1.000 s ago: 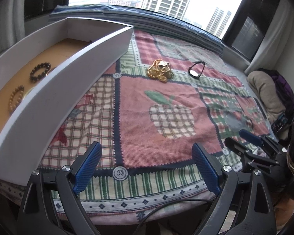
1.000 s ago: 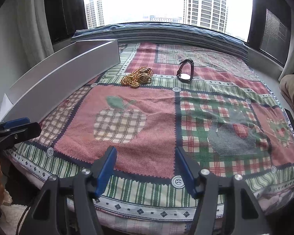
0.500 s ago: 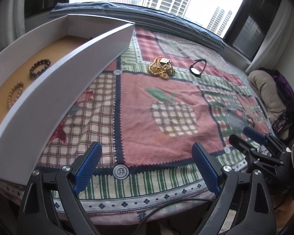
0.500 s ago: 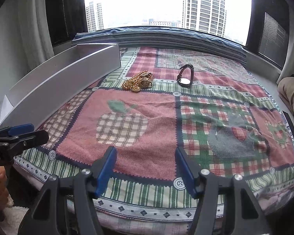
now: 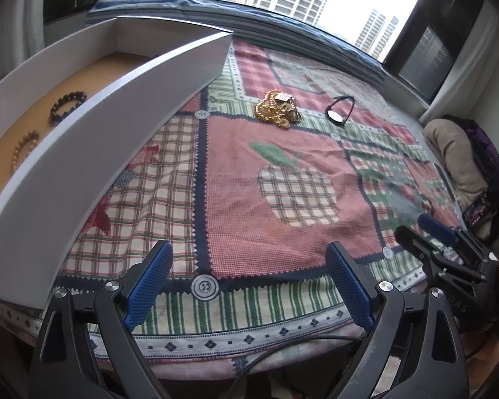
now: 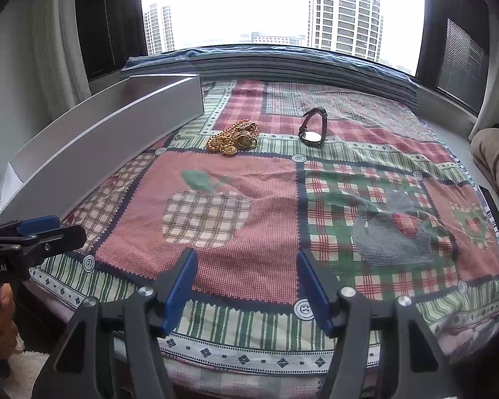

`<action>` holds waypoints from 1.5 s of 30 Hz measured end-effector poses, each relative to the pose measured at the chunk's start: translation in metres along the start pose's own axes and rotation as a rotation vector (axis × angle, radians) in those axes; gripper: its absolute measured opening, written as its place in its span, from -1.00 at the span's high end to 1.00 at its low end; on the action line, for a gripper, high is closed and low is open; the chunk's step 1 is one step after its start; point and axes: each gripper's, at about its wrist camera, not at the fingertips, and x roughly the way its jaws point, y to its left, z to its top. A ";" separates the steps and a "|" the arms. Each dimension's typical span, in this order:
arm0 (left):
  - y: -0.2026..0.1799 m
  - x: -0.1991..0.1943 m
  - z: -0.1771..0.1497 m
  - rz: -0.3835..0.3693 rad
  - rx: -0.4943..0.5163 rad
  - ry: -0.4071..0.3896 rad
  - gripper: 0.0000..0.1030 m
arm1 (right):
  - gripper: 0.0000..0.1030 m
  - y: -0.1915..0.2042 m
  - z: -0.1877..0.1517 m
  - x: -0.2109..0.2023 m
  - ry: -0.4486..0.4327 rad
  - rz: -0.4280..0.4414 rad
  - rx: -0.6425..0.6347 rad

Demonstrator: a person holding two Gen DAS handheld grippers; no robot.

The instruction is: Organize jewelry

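Note:
A heap of gold chains (image 5: pixel 277 109) lies on the patchwork cloth at the far middle; it also shows in the right wrist view (image 6: pixel 233 139). A black wristwatch (image 5: pixel 338 111) lies to its right, also in the right wrist view (image 6: pixel 312 128). A white box (image 5: pixel 123 106) with a tan floor stands on the left and holds a dark bead bracelet (image 5: pixel 67 105) and a light bead bracelet (image 5: pixel 23 148). My left gripper (image 5: pixel 249 286) is open and empty over the cloth's near edge. My right gripper (image 6: pixel 244 286) is open and empty, also near the front edge.
The patchwork cloth (image 6: pixel 266 216) covers a table by a window. A beige cushion (image 5: pixel 455 156) and a purple bag (image 5: pixel 489 153) lie off the right side. The white box's long wall (image 6: pixel 99 146) runs along the left.
Both grippers have pulled back a little and risen; the view of the cloth has widened. Both stay open and empty. The jewelry has not moved.

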 end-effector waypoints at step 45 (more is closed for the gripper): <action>-0.099 0.211 0.177 -0.022 0.448 0.129 0.12 | -0.22 -0.066 -0.017 0.016 0.041 0.000 0.163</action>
